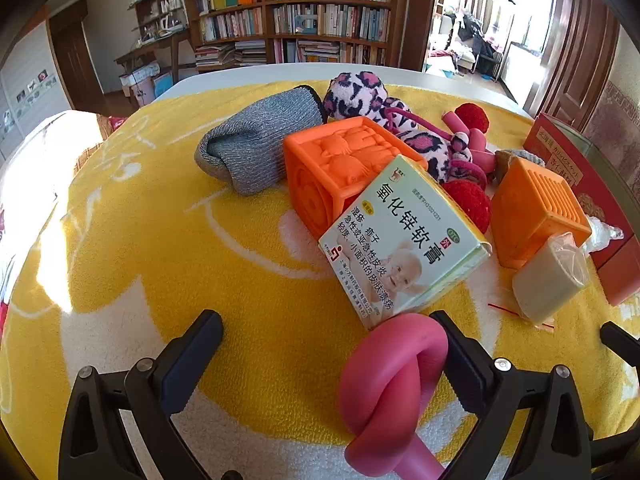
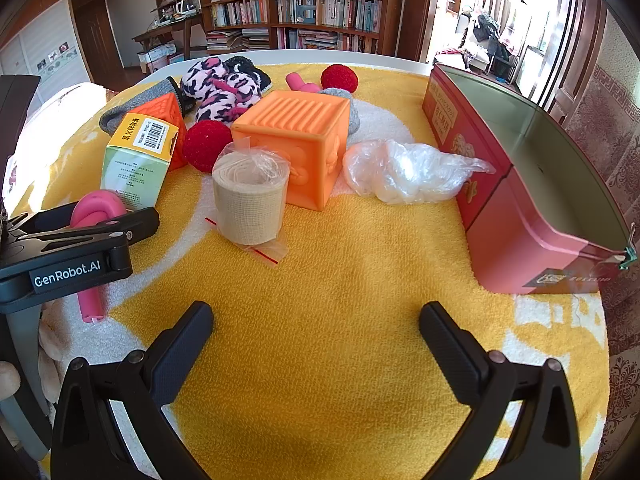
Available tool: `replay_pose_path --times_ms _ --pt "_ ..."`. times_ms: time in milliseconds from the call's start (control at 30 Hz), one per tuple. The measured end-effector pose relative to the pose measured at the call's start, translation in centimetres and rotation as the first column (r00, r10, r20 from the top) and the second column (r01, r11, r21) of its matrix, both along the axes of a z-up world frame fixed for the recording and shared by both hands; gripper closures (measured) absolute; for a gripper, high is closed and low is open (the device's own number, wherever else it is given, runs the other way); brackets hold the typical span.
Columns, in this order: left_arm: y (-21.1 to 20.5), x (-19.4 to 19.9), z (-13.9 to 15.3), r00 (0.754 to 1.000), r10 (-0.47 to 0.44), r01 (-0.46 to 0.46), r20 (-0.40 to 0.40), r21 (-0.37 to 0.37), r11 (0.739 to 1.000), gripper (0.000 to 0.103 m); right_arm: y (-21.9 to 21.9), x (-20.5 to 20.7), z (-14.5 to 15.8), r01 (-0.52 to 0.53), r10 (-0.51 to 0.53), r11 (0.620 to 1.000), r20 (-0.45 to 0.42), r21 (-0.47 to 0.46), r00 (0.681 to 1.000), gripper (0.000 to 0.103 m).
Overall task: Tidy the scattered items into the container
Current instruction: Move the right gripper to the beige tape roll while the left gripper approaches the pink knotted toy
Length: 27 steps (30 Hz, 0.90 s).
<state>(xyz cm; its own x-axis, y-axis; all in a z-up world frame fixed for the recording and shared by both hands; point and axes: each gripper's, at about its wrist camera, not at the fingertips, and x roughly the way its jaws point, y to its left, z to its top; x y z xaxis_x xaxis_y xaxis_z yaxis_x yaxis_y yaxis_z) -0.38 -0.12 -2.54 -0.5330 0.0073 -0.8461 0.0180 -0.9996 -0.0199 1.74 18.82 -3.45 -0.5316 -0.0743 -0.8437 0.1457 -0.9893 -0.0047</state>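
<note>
My left gripper (image 1: 326, 324) is open on the yellow blanket; a knotted pink tube (image 1: 394, 376) lies between its fingers, against the right finger (image 1: 460, 352). It also shows in the right wrist view (image 2: 94, 216). My right gripper (image 2: 316, 316) is open and empty over bare blanket. Scattered ahead: a medicine box (image 1: 404, 240), two orange cubes (image 1: 344, 164) (image 2: 296, 140), a bagged bandage roll (image 2: 250, 196), red pom-poms (image 2: 206, 145), a leopard plush (image 2: 218, 88), a grey glove (image 1: 256, 140) and a clear plastic bag (image 2: 408, 170). The red tin container (image 2: 532, 216) stands open at right.
The left gripper's body (image 2: 72, 256) lies at the left of the right wrist view. The table's white far edge (image 2: 340, 56) runs behind the items. Bookshelves (image 2: 320, 4) and a doorway stand beyond.
</note>
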Motion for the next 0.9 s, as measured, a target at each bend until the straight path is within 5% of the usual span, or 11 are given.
replay_pose_path --times_ms 767,900 --pt "-0.5 -0.5 0.2 0.998 -0.06 0.06 -0.005 0.033 0.998 0.0 0.0 0.0 0.0 0.002 -0.002 1.0 -0.001 -0.003 1.0 0.0" --pt "-1.1 -0.3 0.5 0.998 -0.054 0.055 -0.021 0.086 0.995 0.0 0.8 0.1 0.4 0.007 -0.008 0.997 -0.012 -0.073 1.0 0.0"
